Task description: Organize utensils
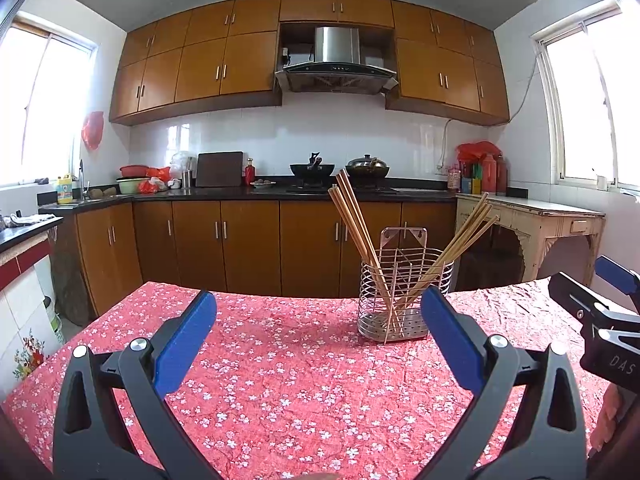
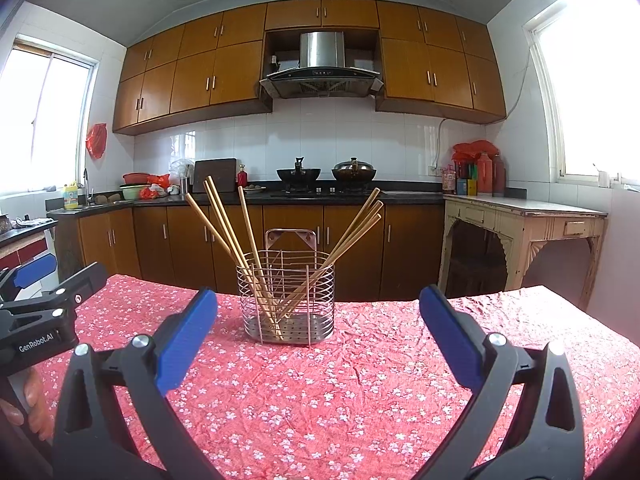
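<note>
Silver wire utensil caddy with perforated base (image 2: 287, 298) upright on red floral tablecloth (image 2: 360, 392), centred ahead of right gripper (image 2: 318, 330) — blue-padded fingers spread wide, nothing between them. Left gripper (image 1: 318, 330) likewise agape and empty, caddy off toward its right finger. Light wooden chopsticks (image 2: 240, 236) fanned in two bundles, leaning left and right; compartment for each hard to tell. Both grippers above cloth — apart from caddy.
</note>
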Demonstrator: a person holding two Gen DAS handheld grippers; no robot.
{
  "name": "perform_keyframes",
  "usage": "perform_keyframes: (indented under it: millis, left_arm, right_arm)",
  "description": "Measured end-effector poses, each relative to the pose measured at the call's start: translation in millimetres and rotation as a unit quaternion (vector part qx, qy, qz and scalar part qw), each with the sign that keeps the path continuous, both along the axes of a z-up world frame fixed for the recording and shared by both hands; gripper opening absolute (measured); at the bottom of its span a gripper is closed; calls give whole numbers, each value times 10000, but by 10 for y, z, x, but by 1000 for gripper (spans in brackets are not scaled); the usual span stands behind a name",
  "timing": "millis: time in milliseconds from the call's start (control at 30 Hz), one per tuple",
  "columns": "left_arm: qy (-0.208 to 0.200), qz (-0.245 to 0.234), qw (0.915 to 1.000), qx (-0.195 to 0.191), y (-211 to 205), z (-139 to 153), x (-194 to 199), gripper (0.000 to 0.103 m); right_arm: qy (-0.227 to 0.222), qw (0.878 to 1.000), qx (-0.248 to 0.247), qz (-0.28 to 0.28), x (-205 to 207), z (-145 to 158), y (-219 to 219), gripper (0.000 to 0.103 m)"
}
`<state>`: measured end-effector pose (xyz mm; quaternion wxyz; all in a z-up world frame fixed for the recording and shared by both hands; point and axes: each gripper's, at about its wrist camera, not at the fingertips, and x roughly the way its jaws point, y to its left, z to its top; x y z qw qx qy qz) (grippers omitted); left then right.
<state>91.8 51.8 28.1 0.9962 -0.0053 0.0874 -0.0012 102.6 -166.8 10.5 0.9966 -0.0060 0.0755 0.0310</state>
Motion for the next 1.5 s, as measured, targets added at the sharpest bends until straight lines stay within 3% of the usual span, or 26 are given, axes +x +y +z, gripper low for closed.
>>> perform_keyframes:
  millis: [1500]
  left_arm:
    - [52, -16, 10000, -6, -82, -30, 30, 101]
  right_arm:
    - [37, 10000, 46, 1, 11, -29, 0, 99]
